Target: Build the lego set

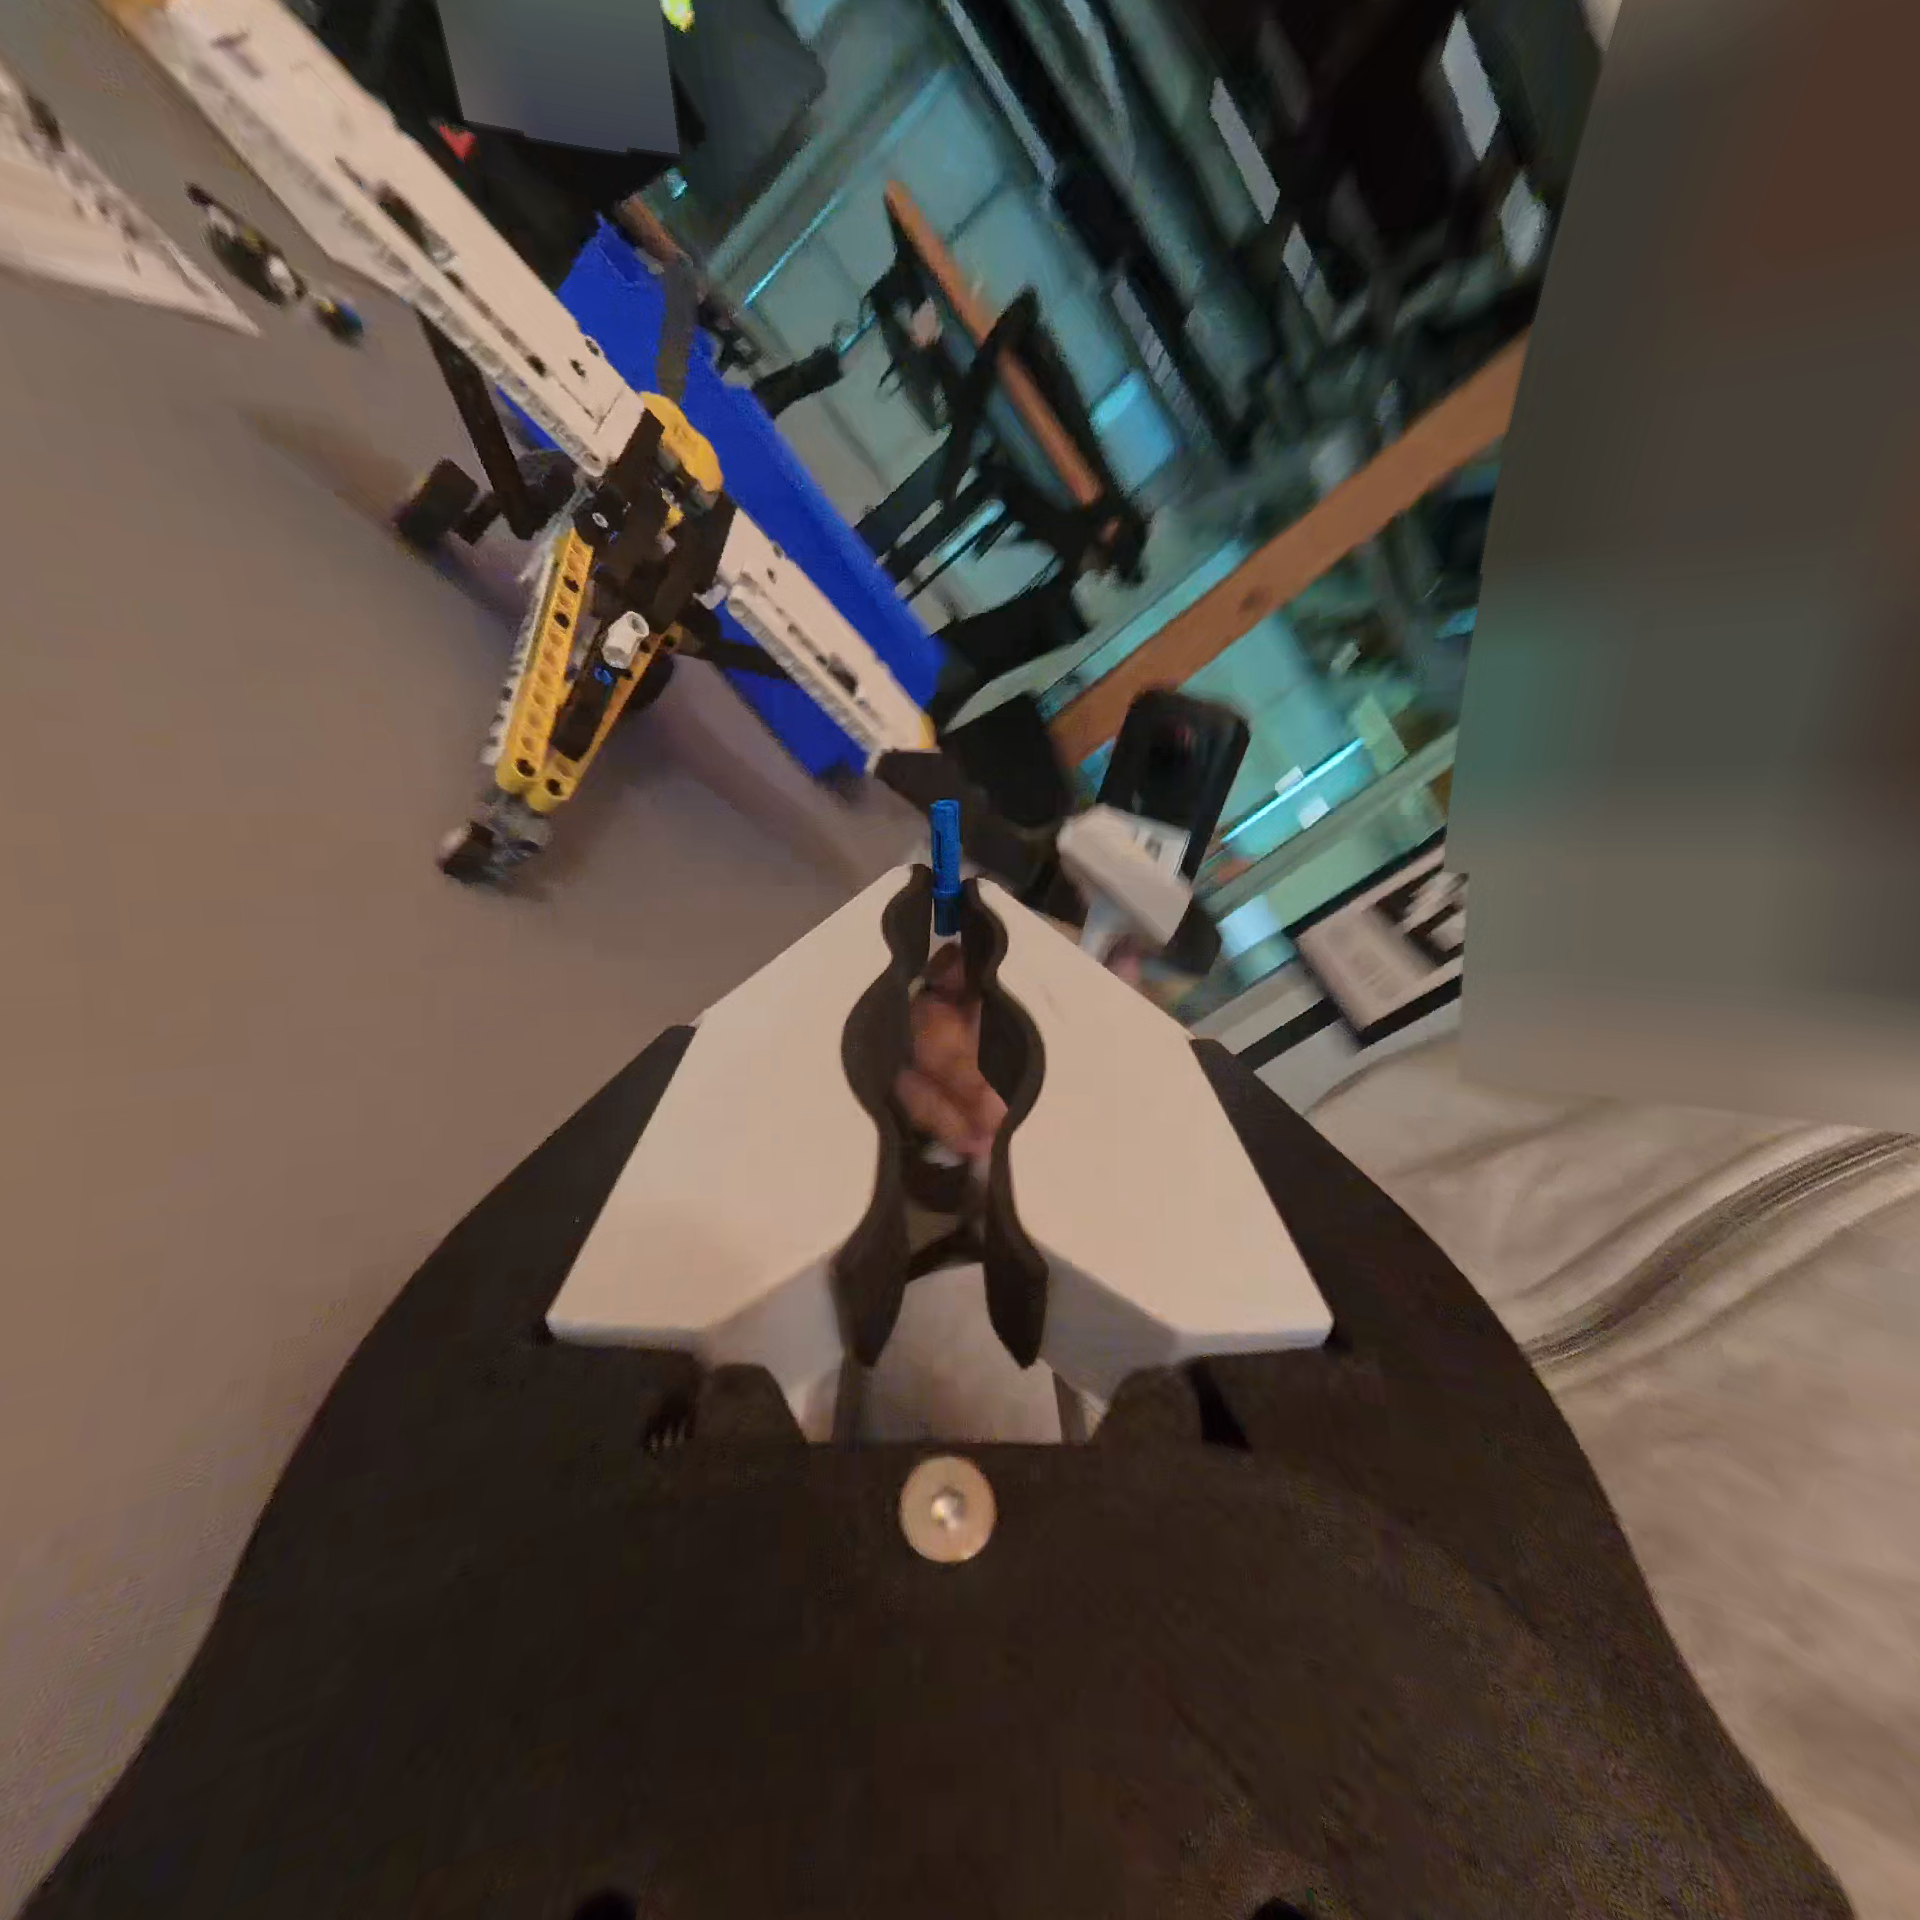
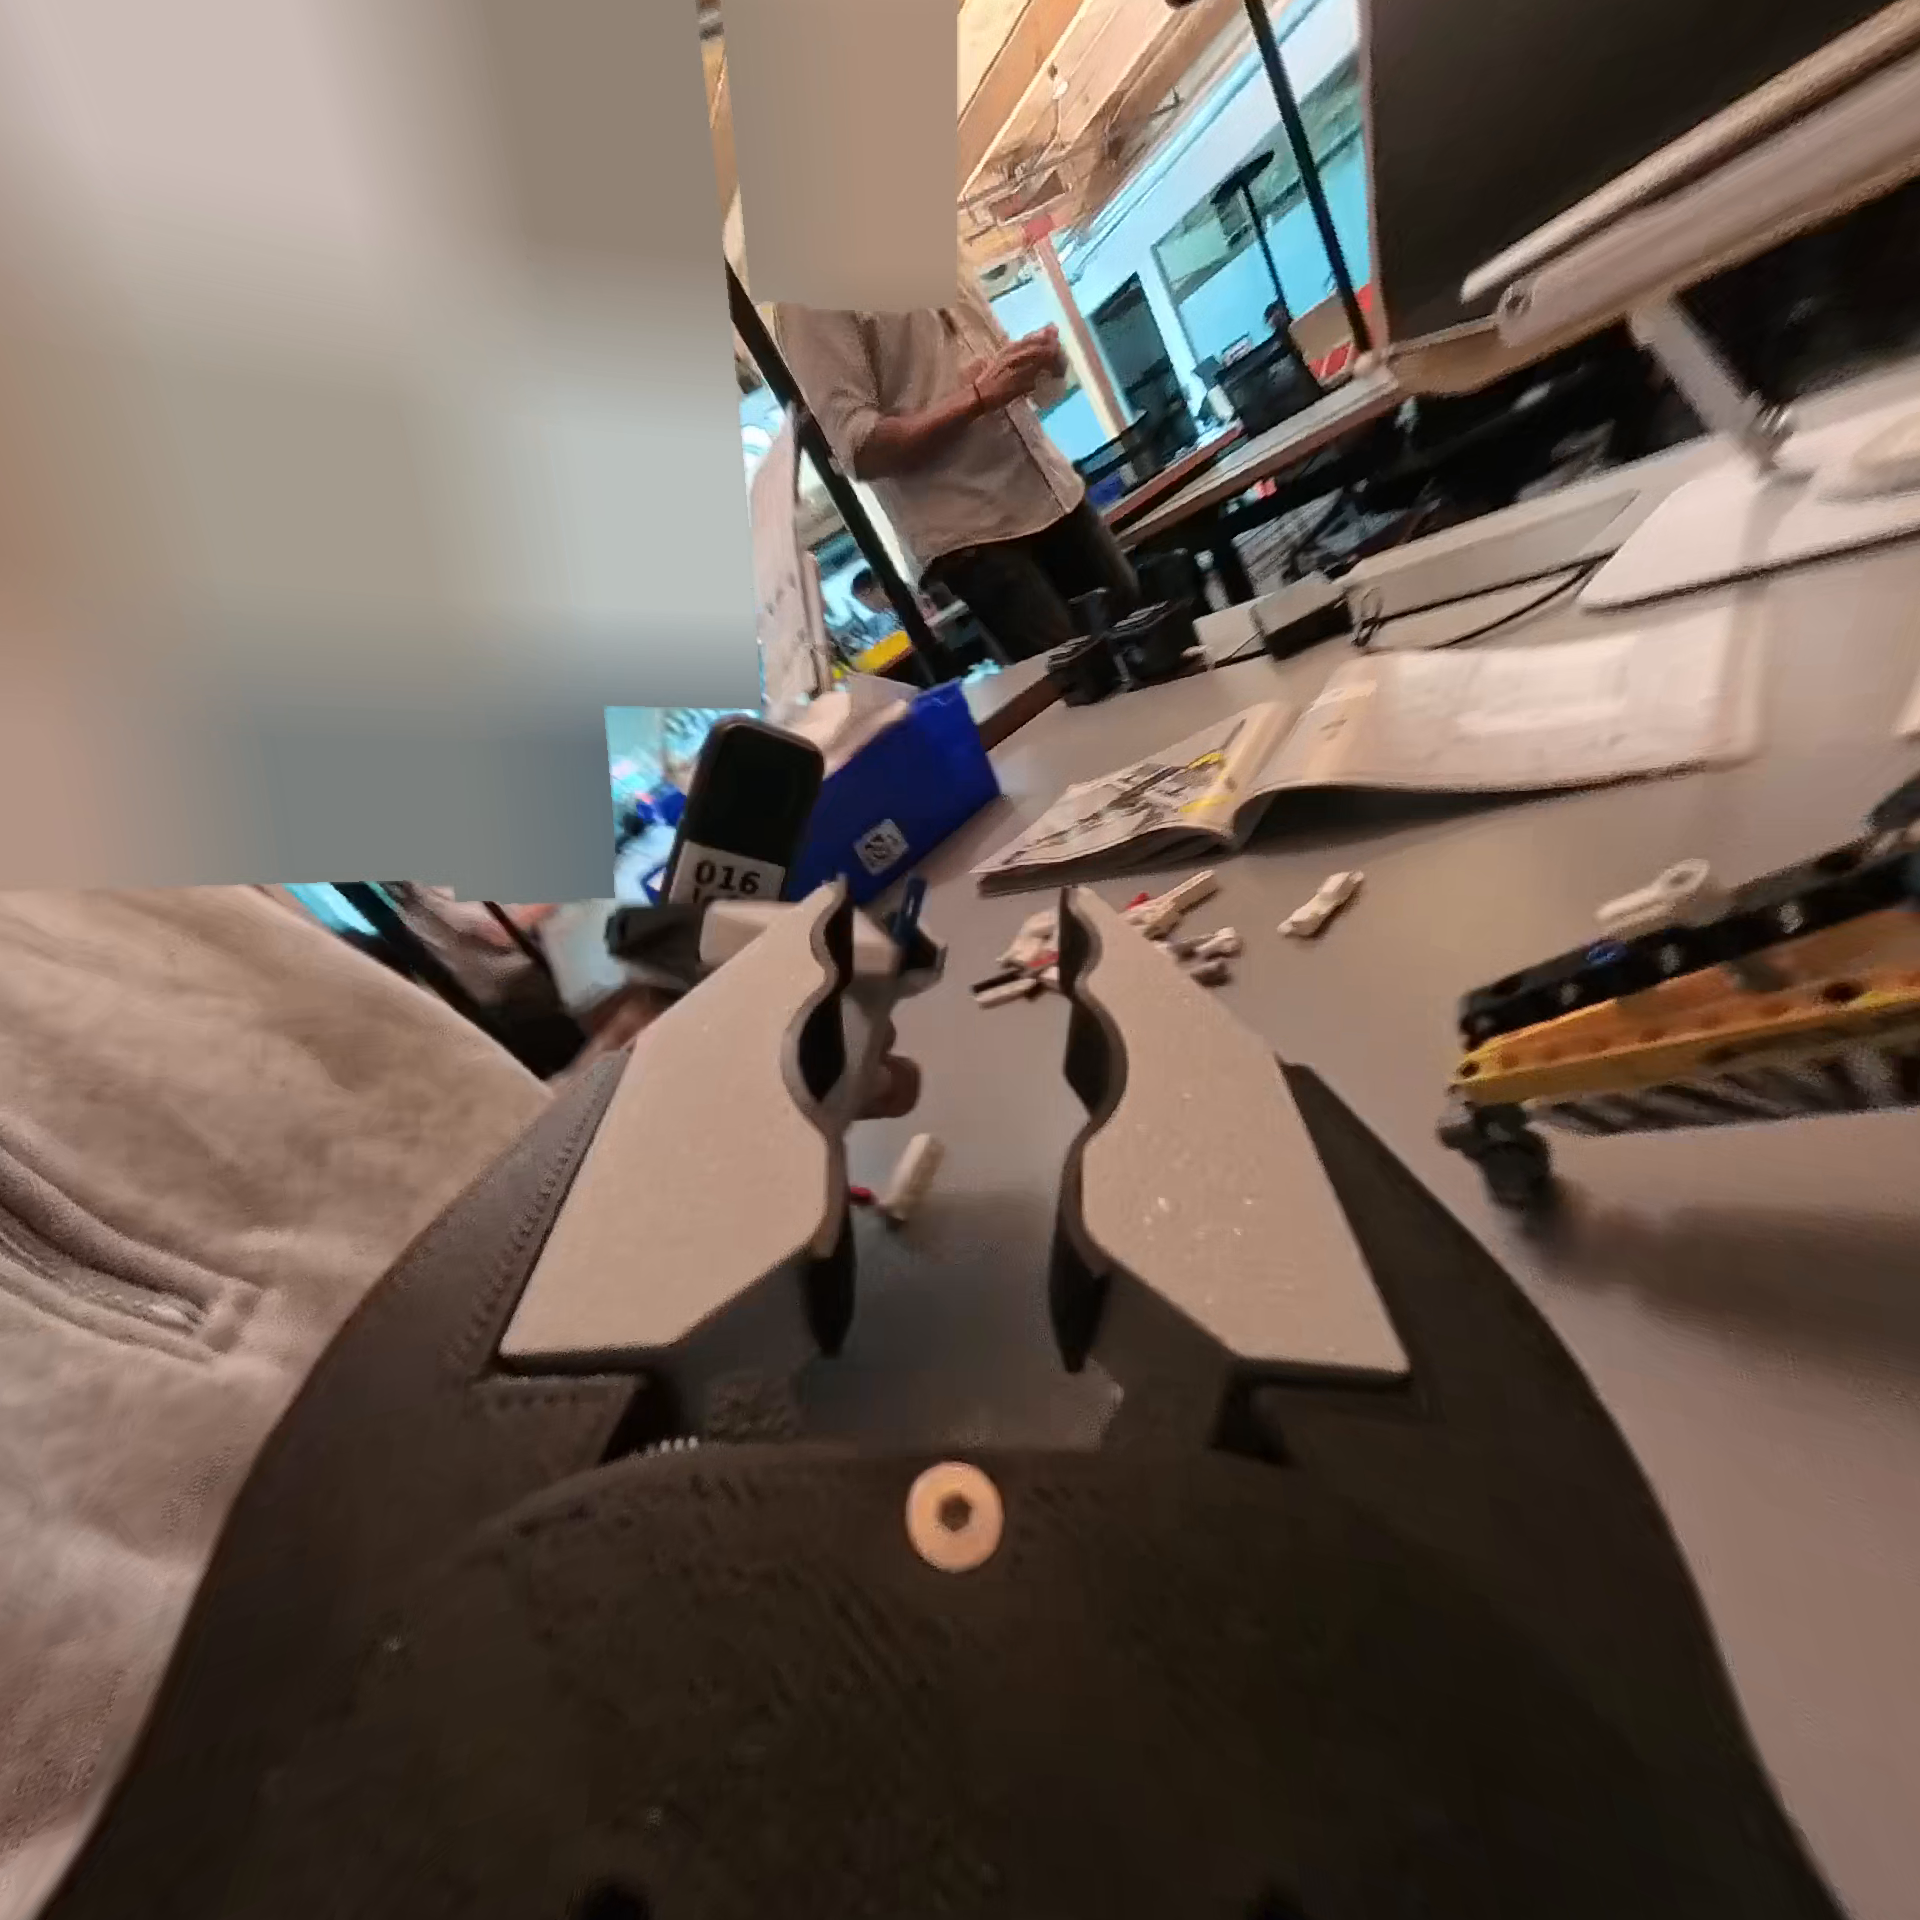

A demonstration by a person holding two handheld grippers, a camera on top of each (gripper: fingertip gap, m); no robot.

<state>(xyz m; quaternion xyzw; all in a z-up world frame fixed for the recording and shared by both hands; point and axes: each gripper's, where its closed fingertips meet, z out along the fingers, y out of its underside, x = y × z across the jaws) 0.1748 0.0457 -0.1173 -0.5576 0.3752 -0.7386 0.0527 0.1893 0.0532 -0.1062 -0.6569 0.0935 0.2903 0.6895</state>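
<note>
At left of the left wrist view, the half-built yellow-and-black beam model [image 1: 592, 613] stands on the grey desk [image 1: 208, 831]. At centre, the left gripper [image 1: 948, 894] pinches a small blue plastic pin [image 1: 944, 862] by its lower end. In the right wrist view the right gripper [image 2: 956, 914] gapes empty; it should steady the model while the pin goes in straight.

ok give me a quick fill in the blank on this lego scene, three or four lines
1. The left tool is shut on a small ____ pin.
2. The right tool is ____ and holds nothing.
3. The half-built model is mostly black and ____.
4. The instruction booklet lies ____ on the table.

Missing words: blue; open; yellow; open
</note>
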